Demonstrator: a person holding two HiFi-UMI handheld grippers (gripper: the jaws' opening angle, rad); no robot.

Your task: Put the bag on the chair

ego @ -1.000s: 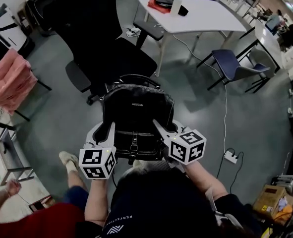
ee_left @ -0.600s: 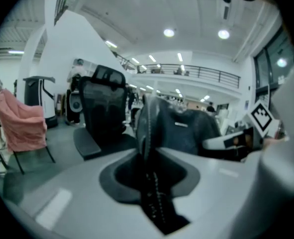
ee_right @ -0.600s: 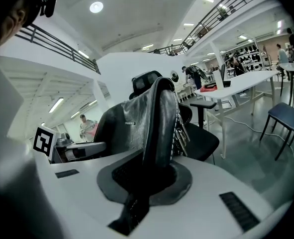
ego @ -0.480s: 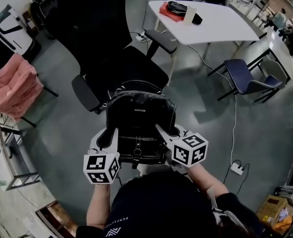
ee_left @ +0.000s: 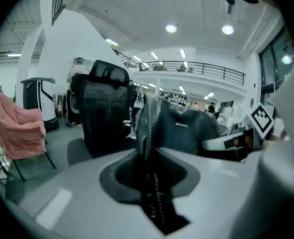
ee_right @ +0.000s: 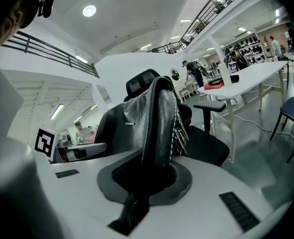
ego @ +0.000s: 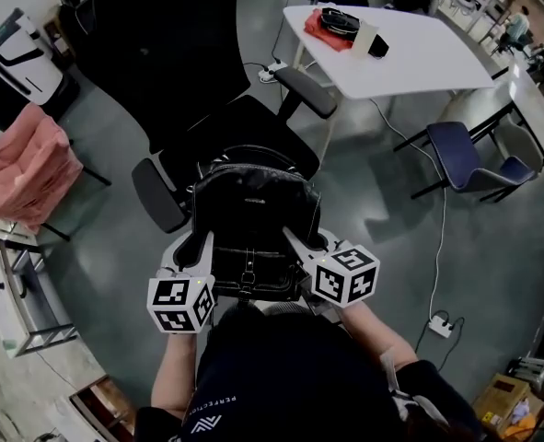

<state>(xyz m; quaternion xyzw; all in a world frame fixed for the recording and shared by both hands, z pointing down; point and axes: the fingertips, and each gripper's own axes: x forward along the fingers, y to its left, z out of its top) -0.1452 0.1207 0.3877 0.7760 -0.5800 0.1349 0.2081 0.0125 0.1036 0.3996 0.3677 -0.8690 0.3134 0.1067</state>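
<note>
A black leather bag point(ego: 253, 219) hangs in the air between my two grippers, just in front of a black office chair point(ego: 218, 118). My left gripper point(ego: 196, 247) is shut on the bag's left edge point(ee_left: 149, 128). My right gripper point(ego: 301, 243) is shut on its right edge point(ee_right: 156, 128). The bag's handles point(ego: 253, 155) reach over the front of the chair's seat. In the right gripper view the chair's seat point(ee_right: 206, 143) and headrest point(ee_right: 143, 83) stand right behind the bag. The left gripper view has the chair's back point(ee_left: 104, 108) beyond the bag.
A white table point(ego: 391, 44) with a red cloth and dark items stands at the back right. A blue chair point(ego: 465, 155) is at the right, a pink cloth point(ego: 23, 164) over a frame at the left. A power strip point(ego: 440, 325) and cable lie on the floor.
Both grippers and the bag have come closer to the black chair; the bag's handles now overlap the seat's front. The grip on the bag is unchanged.
</note>
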